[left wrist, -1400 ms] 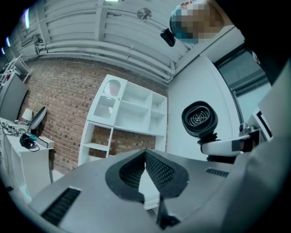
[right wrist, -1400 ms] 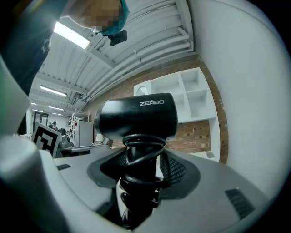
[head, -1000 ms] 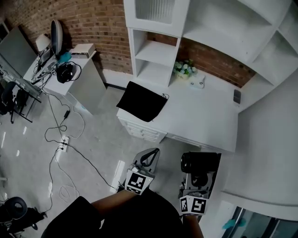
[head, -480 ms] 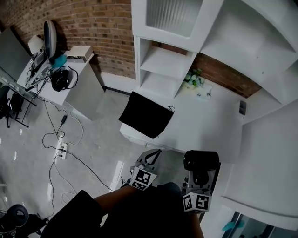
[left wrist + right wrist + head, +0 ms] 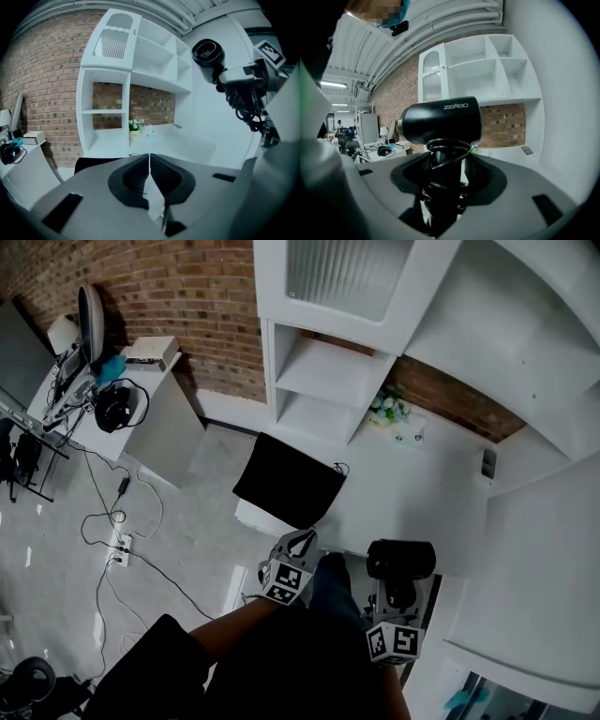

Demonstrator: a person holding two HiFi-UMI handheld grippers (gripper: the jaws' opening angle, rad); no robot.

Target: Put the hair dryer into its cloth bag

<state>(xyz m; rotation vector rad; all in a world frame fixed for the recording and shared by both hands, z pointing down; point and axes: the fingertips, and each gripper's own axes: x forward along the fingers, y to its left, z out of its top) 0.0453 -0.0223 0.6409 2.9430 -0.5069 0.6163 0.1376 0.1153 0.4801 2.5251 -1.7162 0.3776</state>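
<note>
One black hair dryer [image 5: 440, 123], cord-wrapped handle in right claw [image 5: 447, 163]

The hair dryer [image 5: 440, 123] has a smooth black plastic shell with a soft sheen, the cloth bag [image 5: 289, 491] is matt black fabric, the tabletop [image 5: 412, 495] and shelves [image 5: 319, 371] are smooth white, the wall [image 5: 187, 296] is rough red brick, and the floor [image 5: 192, 512] is polished grey with faint reflections.
</note>
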